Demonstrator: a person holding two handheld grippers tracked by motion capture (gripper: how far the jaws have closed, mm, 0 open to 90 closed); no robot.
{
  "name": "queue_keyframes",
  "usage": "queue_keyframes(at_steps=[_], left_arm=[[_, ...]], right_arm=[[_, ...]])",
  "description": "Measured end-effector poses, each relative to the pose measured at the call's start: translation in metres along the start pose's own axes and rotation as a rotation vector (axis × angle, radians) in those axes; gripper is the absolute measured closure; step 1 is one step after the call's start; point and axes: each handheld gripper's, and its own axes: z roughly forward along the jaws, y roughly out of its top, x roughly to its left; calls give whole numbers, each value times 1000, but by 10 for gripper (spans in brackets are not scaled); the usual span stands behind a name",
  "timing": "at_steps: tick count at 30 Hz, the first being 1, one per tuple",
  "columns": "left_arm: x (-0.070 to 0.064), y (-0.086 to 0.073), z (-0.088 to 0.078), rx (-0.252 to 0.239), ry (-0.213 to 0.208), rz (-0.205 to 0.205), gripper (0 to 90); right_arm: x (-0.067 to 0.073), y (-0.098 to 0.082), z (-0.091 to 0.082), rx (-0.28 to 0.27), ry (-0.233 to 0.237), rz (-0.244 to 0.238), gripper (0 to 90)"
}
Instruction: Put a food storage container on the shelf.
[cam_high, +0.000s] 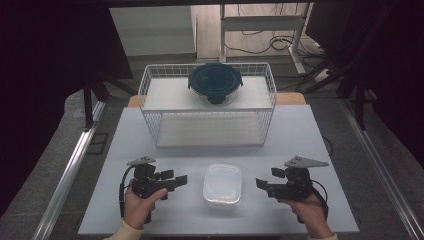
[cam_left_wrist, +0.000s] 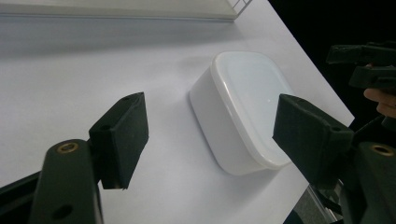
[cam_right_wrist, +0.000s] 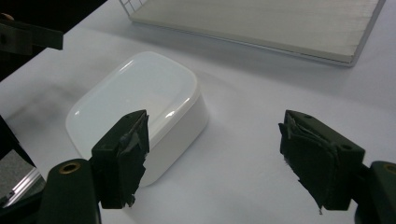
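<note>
We see a pale grey table (cam_high: 300, 130) with a white wire rack (cam_high: 207, 122) standing on its far half. Nearer us than the rack, well apart from it and roughly in line with its middle, a white lidded rectangular container (cam_high: 222, 185) lies flat on the tabletop. The rack's base board rests directly on the table.

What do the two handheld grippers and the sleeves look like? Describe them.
Both the left gripper and right gripper are black, with two flat padded jaws, brass-coloured rivets, a grey three-cornered plate on top and a black trailing cable. The right's pads look frayed. Light cream cuffs show at both wrists.
</note>
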Motion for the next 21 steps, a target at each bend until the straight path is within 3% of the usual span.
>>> queue_keyframes(at_steps=[9, 10, 14, 17, 20, 21], left_arm=[[5, 2, 6, 21, -49, -12, 276], [3, 2, 9, 40, -71, -2, 294], [2, 6, 15, 52, -92, 1, 323], [3, 9, 23, 80, -120, -19, 343], [3, 12, 26, 89, -121, -30, 355], [3, 13, 28, 90, -133, -51, 368]], right_arm=[[2, -1, 4, -9, 13, 59, 268], [5, 0, 8, -12, 24, 76, 273], [12, 1, 15, -6, 76, 110, 291], [18, 0, 25, 24, 83, 114, 320], [20, 1, 29, 41, 87, 124, 334], [22, 3, 32, 51, 96, 130, 344]])
